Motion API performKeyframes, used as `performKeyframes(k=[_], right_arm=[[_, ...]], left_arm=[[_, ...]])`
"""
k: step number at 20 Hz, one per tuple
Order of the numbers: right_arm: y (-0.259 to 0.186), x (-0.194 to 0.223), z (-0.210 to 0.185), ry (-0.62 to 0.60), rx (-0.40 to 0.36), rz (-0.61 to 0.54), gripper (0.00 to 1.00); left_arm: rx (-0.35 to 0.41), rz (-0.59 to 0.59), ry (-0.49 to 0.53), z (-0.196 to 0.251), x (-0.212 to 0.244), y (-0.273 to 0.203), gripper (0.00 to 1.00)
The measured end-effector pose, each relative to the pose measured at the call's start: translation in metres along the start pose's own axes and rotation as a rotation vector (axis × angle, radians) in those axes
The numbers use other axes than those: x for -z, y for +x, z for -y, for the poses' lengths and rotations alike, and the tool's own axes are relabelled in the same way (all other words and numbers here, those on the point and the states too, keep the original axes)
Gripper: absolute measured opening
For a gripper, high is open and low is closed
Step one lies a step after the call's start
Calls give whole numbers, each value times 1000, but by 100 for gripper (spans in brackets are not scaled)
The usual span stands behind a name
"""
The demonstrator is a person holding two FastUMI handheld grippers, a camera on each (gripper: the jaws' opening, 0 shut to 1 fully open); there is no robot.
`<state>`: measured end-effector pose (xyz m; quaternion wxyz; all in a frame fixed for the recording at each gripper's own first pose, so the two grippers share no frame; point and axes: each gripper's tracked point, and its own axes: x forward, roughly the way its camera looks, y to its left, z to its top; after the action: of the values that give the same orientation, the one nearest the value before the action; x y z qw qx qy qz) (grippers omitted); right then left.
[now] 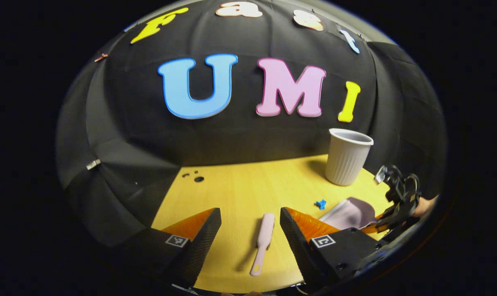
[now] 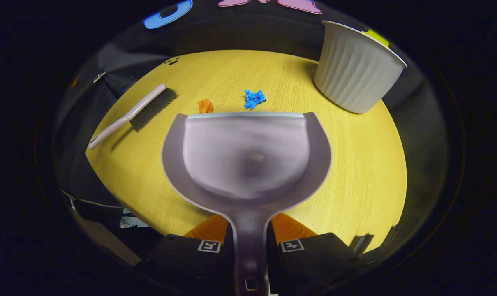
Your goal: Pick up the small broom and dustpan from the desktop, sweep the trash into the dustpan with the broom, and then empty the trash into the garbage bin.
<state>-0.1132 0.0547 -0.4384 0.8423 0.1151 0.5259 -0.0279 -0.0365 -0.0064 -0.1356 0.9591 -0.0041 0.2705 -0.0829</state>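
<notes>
The small pink broom (image 1: 263, 240) lies flat on the yellow table, handle toward me. It sits between the fingers of my open left gripper (image 1: 250, 213), which do not touch it. The same broom (image 2: 133, 113) appears at the far left in the right gripper view. My right gripper (image 2: 250, 243) is shut on the handle of the mauve dustpan (image 2: 248, 156). Its front lip sits just short of an orange scrap (image 2: 205, 106) and a blue scrap (image 2: 254, 98). From the left gripper view, the dustpan (image 1: 351, 213), blue scrap (image 1: 321, 203) and right gripper (image 1: 386, 218) are at the right.
A ribbed grey bin (image 2: 355, 70) stands upright at the table's back right, beyond the dustpan, and appears as the bin (image 1: 347, 156) in the left gripper view. The table (image 1: 240, 185) ends at the black cloth wall behind and at the left. A few small dark holes (image 1: 198, 179) mark its far left corner.
</notes>
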Motion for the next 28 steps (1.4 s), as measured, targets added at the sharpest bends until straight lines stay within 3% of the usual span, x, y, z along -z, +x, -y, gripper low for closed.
performKeyframes(k=[5,6,7,11,14,23,27,28], right_arm=[[-32,-5,19,2,17,53,37],[-36,-6,22,7,18,58,33],[-41,-7,24,11,18,63,37],[-49,-8,36,-8,43,74,37],[-50,-6,39,-19,44,65,37],[-51,5,44,-16,54,45,37],[-51,4,43,-22,49,43,37],[-51,3,42,-30,48,42,37]], left_arm=[[36,-298,66,6,62,-2,96],[44,-343,86,7,71,-2,93],[48,-373,104,6,75,-3,93],[75,-508,93,12,104,1,87],[57,-574,56,13,114,2,75],[33,-656,47,13,126,5,68],[18,-692,42,14,129,1,53],[13,-708,42,14,130,3,32]])
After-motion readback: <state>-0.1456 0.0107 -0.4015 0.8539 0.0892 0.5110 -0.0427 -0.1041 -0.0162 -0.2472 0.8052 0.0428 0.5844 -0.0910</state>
